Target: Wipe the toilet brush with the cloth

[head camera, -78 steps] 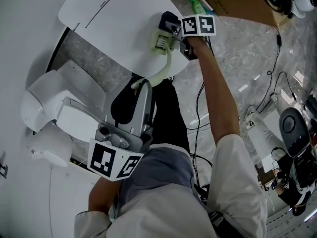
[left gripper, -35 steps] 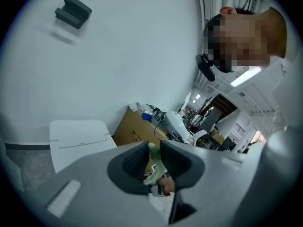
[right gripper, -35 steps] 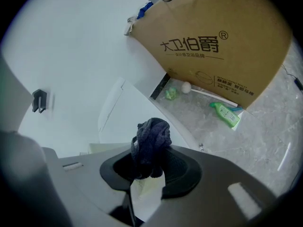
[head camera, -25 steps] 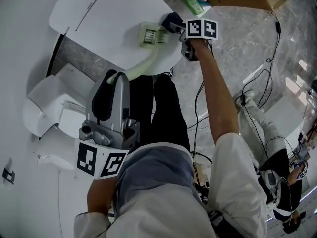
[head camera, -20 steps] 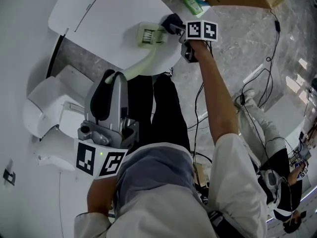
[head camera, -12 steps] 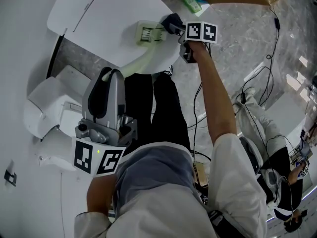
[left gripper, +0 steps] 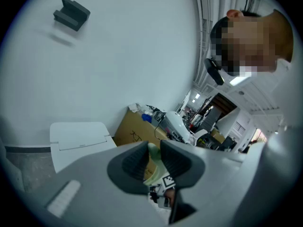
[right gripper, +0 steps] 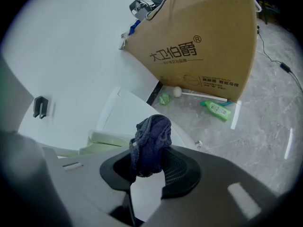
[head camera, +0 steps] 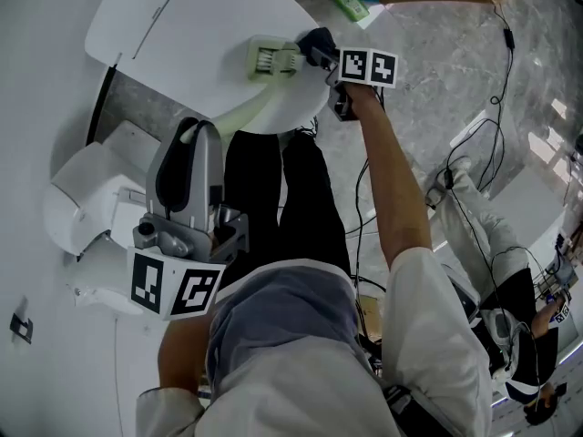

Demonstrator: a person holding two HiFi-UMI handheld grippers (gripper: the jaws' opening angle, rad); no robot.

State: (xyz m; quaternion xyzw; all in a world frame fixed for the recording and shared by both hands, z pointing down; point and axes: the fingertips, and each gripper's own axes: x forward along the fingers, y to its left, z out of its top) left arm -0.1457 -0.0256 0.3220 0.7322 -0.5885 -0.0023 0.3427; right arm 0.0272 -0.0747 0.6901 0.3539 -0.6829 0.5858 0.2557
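Shifted leftward, left gripper [head camera: 188, 144] pinches the toilet brush [head camera: 270, 59]; outstretched right gripper [right gripper: 149, 168] clamps the cloth [right gripper: 151, 132].

Green bottle [right gripper: 218, 110] on floor [right gripper: 267, 126] beside cardboard box [right gripper: 199, 51]

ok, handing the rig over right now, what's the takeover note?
Left gripper: shut on the handle of the pale green toilet brush, which is held out over the white toilet lid.
Right gripper: shut on the dark blue cloth, right at the brush head; contact can't be confirmed.
Done: both things gripped and brought together.
Left: wipe head and handle. How much is already wiped isn't readable.
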